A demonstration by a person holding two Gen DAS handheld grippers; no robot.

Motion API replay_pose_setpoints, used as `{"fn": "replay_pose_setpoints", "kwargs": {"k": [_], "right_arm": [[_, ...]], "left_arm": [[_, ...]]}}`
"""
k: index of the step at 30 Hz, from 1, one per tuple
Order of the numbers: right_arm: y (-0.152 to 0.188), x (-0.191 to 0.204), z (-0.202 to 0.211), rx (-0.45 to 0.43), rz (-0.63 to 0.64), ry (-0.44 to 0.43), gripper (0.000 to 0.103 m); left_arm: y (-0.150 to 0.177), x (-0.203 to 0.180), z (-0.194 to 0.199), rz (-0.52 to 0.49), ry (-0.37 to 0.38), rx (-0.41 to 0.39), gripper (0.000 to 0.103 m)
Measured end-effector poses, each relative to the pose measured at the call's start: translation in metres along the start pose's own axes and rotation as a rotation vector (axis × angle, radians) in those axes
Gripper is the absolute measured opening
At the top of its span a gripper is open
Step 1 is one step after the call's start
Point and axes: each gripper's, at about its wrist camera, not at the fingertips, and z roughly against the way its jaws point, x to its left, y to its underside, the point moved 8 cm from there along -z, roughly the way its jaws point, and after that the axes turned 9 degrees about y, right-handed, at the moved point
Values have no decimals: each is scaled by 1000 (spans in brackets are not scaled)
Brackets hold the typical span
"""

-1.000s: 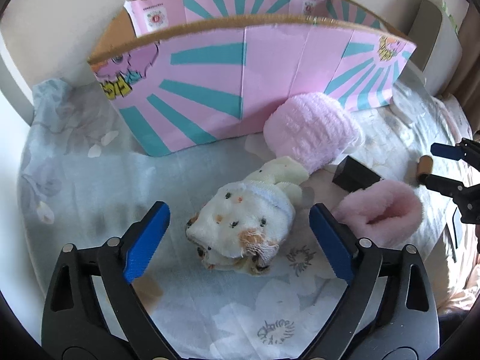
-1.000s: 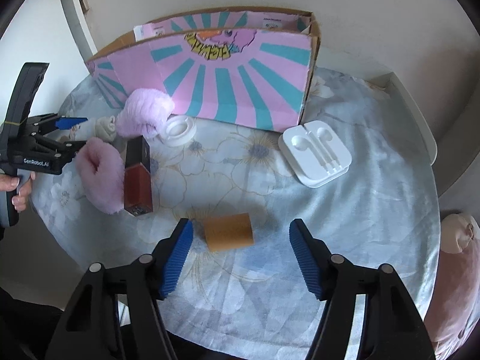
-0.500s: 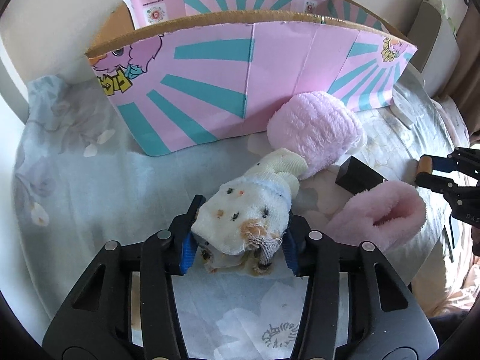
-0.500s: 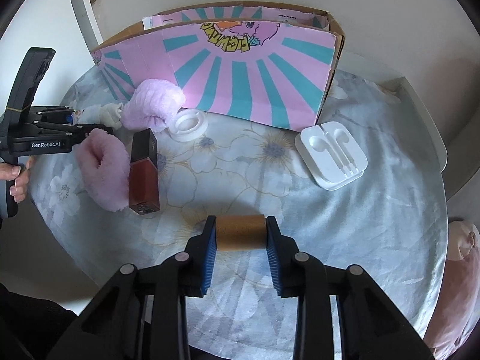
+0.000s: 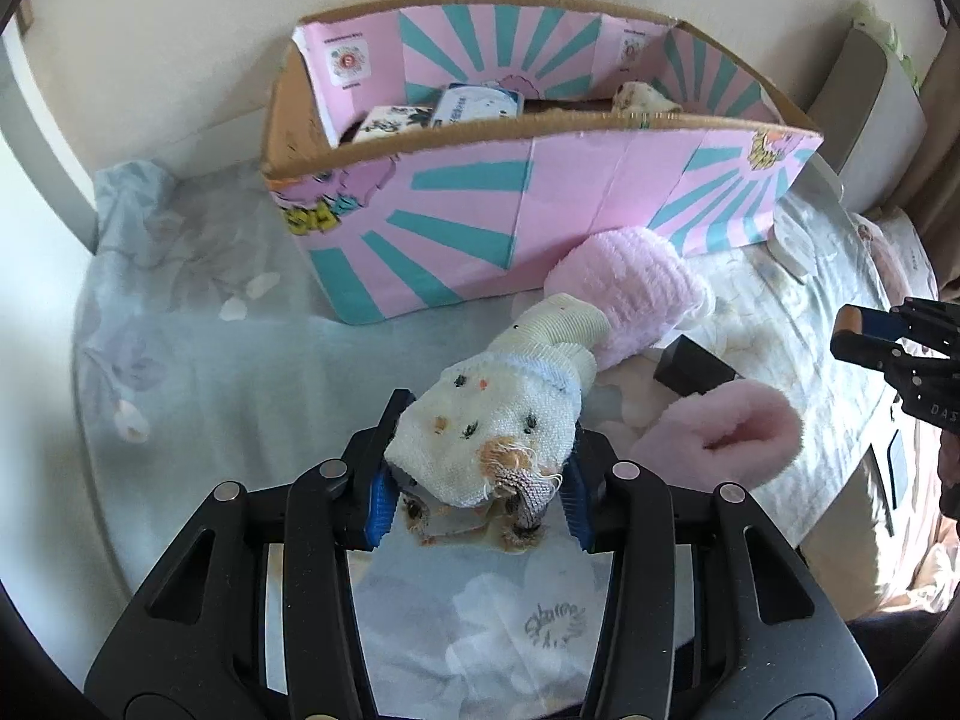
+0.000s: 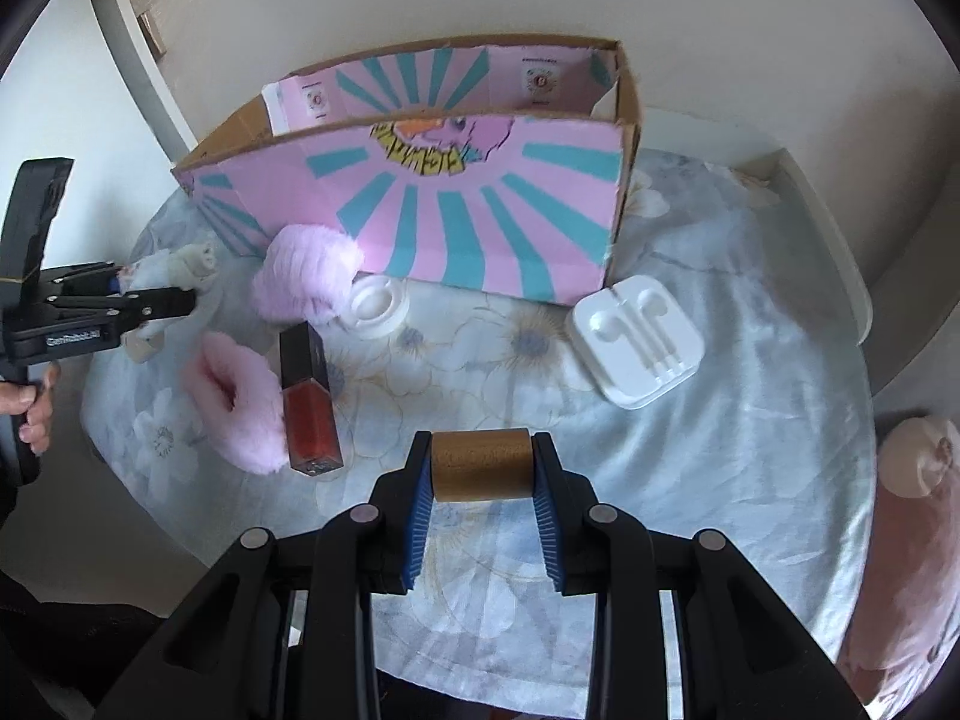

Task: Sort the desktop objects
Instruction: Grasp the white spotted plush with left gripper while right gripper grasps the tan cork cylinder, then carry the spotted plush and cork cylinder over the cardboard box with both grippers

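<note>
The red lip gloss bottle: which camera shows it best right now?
The right wrist view. There the lip gloss bottle lies in full on the tablecloth, black cap and red body both visible, beside the pink fluffy slipper. The left wrist view shows only its black cap end, partly hidden behind that slipper.

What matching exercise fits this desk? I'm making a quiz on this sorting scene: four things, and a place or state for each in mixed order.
Things:
1. white sock bundle
2. brown cylinder
3. earphone tray
4. red bottle

Places or states:
A. lying beside a fluffy pink sock
B. clamped in the right gripper
C. clamped in the left gripper
D. white, near the box corner

Pairs: 1-C, 2-B, 3-D, 4-A
</note>
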Motion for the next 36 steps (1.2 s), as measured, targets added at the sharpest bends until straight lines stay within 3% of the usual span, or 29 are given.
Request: {"fn": "replay_pose_setpoints", "kwargs": {"k": [8,17,28,36], "right_arm": [[-14,-9,19,7,-8,10,29],[-60,-18,48,-43,-17,7,29],[-122,-15,66,-97,66,28,29],[-164,5,55,-46,175,3,29]], "left_arm": [[-13,-1,32,45,42,-25,40],[-49,-16,70,67,134,-81,40],[-99,-13,95,24,84,-120,40],[-144,-8,87,-1,37,-87,40]]}}
